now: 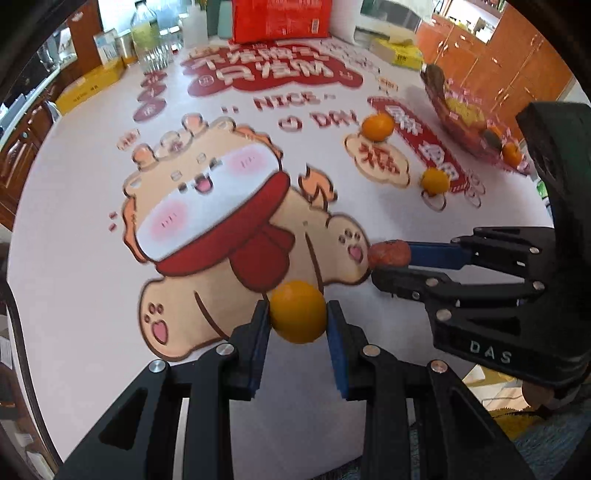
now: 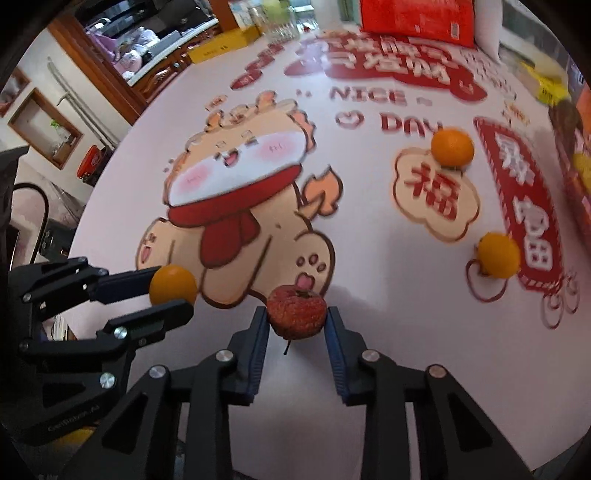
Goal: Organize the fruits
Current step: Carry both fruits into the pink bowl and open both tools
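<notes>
My left gripper is shut on an orange, held just above the printed tablecloth; the right wrist view shows the same orange in the left gripper at the left. My right gripper is shut on a small wrinkled red fruit with a stalk, its pads pressing both sides. In the left wrist view that red fruit sits in the right gripper at the right. Two more oranges lie on the cloth to the right. A red fruit tray stands at the far right.
The table carries a white cloth with a cartoon bear and red lettering. At its far end stand a red bag, bottles and glasses, a yellow box and a book. Wooden cabinets lie beyond the right edge.
</notes>
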